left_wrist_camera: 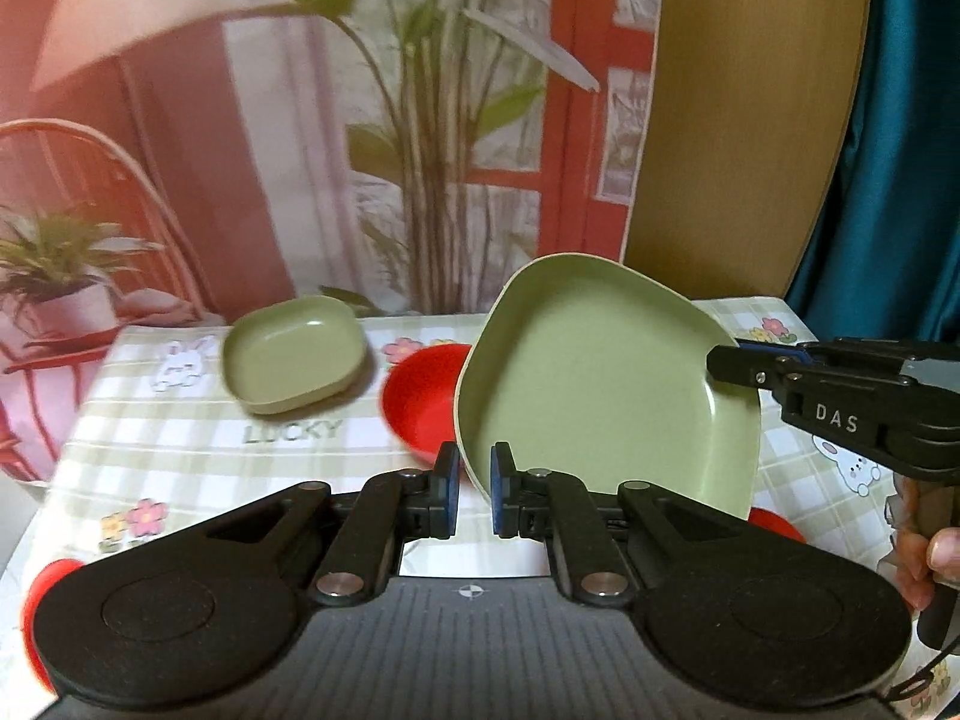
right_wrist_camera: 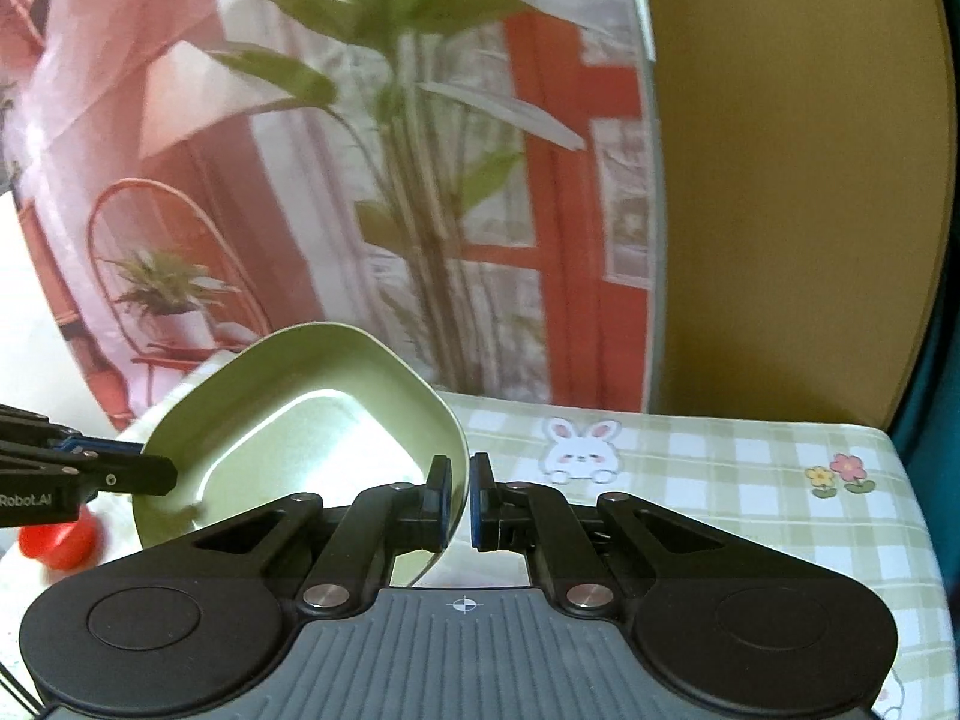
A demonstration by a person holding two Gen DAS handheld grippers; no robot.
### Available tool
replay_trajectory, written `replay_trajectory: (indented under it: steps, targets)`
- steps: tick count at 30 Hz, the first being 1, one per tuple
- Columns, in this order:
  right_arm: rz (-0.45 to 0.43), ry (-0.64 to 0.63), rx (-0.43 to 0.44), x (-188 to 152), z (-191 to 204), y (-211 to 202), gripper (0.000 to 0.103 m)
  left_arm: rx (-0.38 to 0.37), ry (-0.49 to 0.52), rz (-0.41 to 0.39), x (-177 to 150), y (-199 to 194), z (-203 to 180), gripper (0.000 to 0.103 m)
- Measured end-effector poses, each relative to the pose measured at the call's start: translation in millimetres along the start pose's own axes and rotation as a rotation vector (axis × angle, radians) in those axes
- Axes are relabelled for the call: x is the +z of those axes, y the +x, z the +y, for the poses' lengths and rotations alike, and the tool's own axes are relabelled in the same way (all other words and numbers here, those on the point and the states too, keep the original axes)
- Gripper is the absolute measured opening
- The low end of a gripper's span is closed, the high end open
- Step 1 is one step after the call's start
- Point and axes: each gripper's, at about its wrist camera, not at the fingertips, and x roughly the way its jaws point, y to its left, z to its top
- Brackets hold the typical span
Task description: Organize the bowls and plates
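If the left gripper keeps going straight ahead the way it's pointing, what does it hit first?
The left gripper already clamps the rim of the green plate, so the plate leads. Beyond it, the red bowl on the table looks nearest in line, though depth is unclear.

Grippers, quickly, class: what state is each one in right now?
Left gripper: shut on the rim of the green plate.
Right gripper: shut on the opposite rim of the same plate.
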Motion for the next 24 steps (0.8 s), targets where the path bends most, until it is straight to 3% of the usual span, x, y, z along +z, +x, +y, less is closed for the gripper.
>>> replay_trajectory:
  steps: [10,24]
  targets:
    - [0.021,-0.047,0.068,-14,46,-3,0.006,0.037,-0.060,-0.019,-27,-45,23,0.013]
    - [0.123,-0.080,0.124,-60,78,14,0.006,0.037,-0.176,0.143,-106,-37,42,0.015]
